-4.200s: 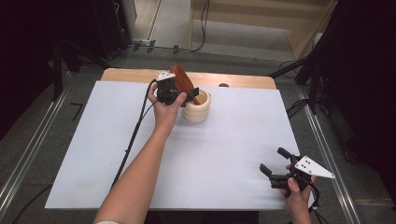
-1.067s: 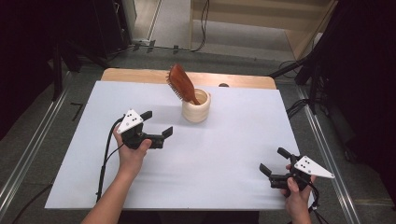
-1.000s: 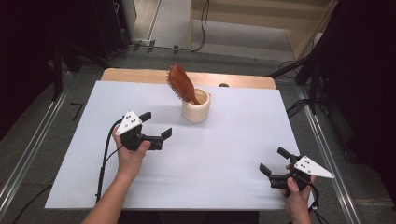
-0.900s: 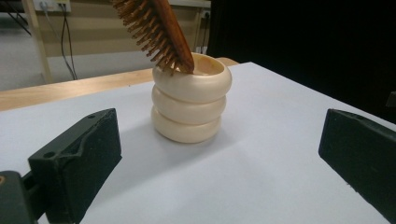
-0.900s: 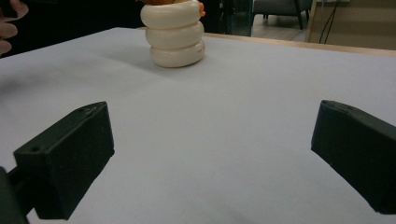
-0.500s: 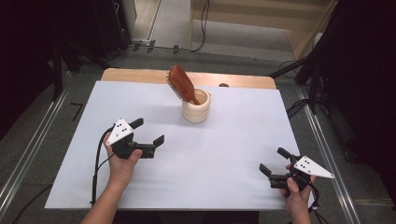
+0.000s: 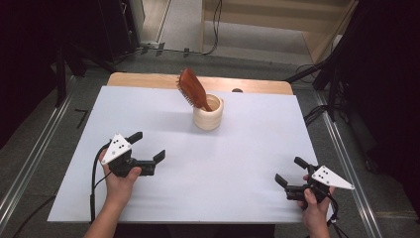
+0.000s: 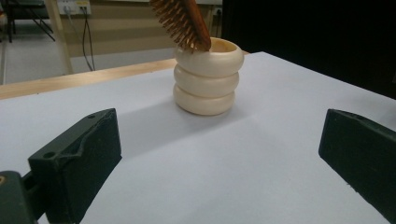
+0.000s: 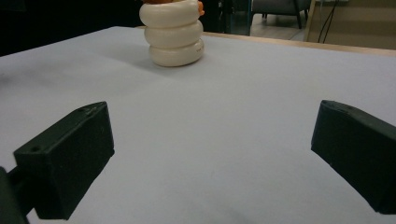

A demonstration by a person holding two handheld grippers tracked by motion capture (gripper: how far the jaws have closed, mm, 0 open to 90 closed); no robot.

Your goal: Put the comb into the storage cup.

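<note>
Your hairbrush (image 7: pixel 194 90) stands handle-down in the cream ribbed cup (image 7: pixel 208 113), at the far-centre of the white sheet (image 7: pixel 237 163), leaning back-left w/ bristles facing down-left. No brand, label or writing readable on brush or cup in any view. Handle is hidden inside the cup, so you can't tell how deep it sits. In the left gripper view the brush (image 8: pixel 184 22) is cut off at the top edge; just bristles and part of the wooden back show above the cup (image 8: pixel 208 77). In the right gripper view the cup (image 9: pixel 173 33) is cropped at the rim, w/ only a small orange-brown bit of brush (image 9: pixel 200 6) at its top.

Your left gripper (image 7: pixel 147 148) sits near-left on the sheet, well apart from the cup, jaws wide apart, nothing between them. Its grey plate (image 7: pixel 117 147) carries small dark dots, no text legible. Your right gripper (image 7: pixel 290 171) is at the near-right, near the sheet's edge, jaws also spread wide and empty; its plate (image 7: pixel 331 179) shows the same dots. Both grippers point roughly toward the cup.

Wooden table edge (image 7: pixel 148 79) shows past the sheet's far side. A small dark item (image 7: pixel 237 90) on it is too small to make out.
</note>
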